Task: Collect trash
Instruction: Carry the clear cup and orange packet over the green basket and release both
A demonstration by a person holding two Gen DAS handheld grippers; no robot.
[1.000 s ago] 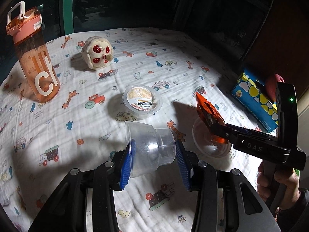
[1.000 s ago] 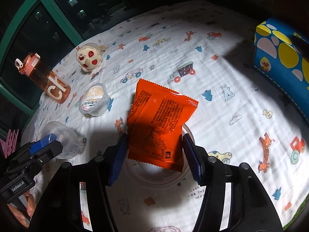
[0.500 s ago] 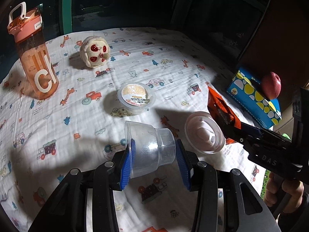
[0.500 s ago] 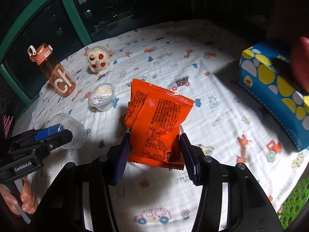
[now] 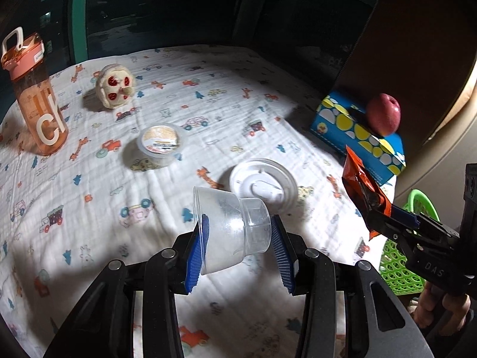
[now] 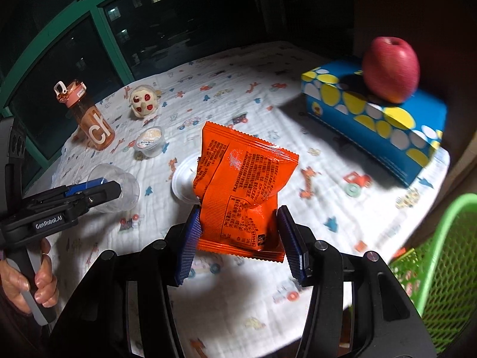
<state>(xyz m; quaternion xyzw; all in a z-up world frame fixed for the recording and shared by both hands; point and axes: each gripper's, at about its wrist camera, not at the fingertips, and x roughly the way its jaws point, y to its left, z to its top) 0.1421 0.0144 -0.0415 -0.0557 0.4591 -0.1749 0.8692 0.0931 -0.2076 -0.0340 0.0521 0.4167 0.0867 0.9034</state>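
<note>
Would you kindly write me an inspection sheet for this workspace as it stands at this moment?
Surface: table under a white cloth with cartoon prints.
Job's things: clear plastic cup held on its side in the left tongs; orange foil snack packet upright in the right tongs; white round plastic lid and small sealed cup with a printed lid lying on the cloth.
Clutter: orange water bottle, cream plush toy with red spots, blue box with yellow dots with a red apple on top.
Grippers: both tongs shut on their loads.
Cables: nothing seen.
Surroundings: green mesh basket beyond the table edge; dark windows behind.
</note>
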